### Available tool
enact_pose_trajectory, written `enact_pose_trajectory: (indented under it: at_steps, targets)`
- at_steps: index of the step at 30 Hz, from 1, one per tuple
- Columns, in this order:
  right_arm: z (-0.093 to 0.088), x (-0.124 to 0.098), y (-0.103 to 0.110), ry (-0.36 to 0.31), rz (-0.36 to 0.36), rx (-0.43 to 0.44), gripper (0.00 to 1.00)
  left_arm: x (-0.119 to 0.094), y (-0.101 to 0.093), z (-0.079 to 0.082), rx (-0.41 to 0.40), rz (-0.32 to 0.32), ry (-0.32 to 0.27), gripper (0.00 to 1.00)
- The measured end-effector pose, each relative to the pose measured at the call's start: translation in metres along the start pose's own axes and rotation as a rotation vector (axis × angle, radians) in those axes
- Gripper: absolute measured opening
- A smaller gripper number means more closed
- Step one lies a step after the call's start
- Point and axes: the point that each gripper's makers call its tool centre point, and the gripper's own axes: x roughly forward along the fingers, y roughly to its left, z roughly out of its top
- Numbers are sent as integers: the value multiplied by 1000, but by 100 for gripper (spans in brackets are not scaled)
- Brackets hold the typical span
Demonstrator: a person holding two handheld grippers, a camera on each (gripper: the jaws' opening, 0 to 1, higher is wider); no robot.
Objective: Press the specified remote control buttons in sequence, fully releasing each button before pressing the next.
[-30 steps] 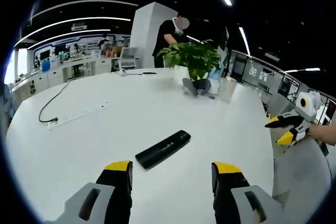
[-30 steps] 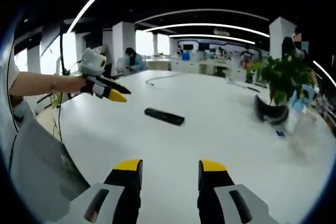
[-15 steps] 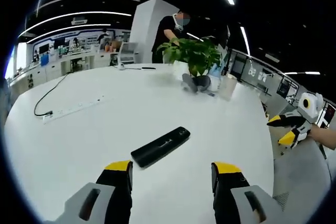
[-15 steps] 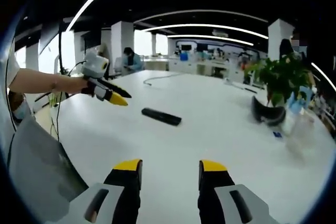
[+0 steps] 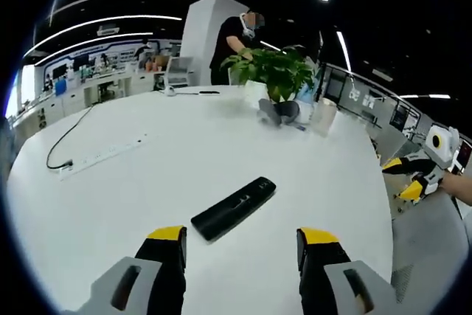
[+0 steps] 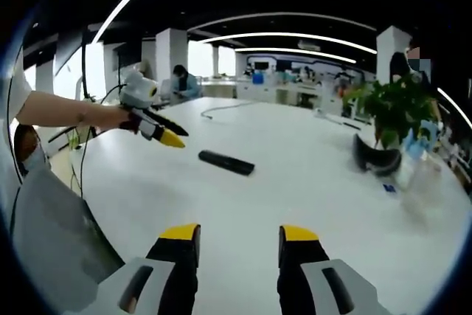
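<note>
1. I see the white counter (image 5: 147,175) carrying everything; the black remote (image 5: 233,208) lies flat on it, out in the open and well apart from the potted plant (image 5: 274,73) and the power strip (image 5: 107,156) at the far side.
2. From my left tongs (image 5: 240,245), the remote sits just ahead, between the lines of the two jaws, its long axis running diagonally from near left to far right. My left is clearly the nearer; I judge it should do the pressing.
3. My right tongs (image 6: 234,245) have the remote (image 6: 226,162) further off, ahead and slightly left, lying almost crosswise.
4. Both pairs are released, jaws apart, holding nothing.
5. The right gripper view shows the left tongs (image 6: 166,132) hovering above the counter short of the remote, not touching; the left gripper view shows the right tongs (image 5: 409,178) off past the counter's edge.
6. Buttons are too small to make out.
</note>
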Motion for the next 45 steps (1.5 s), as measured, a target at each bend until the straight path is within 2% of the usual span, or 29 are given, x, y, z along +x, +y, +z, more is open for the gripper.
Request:
enact_pose_trajectory:
  at_steps: [29, 45]
  targets:
    - [-6, 1, 1, 32, 7, -1, 37, 36, 5, 2, 133, -51, 121, 61]
    - [-9, 2, 1, 44, 5, 2, 36, 53, 8, -12, 161, -80, 202, 60]
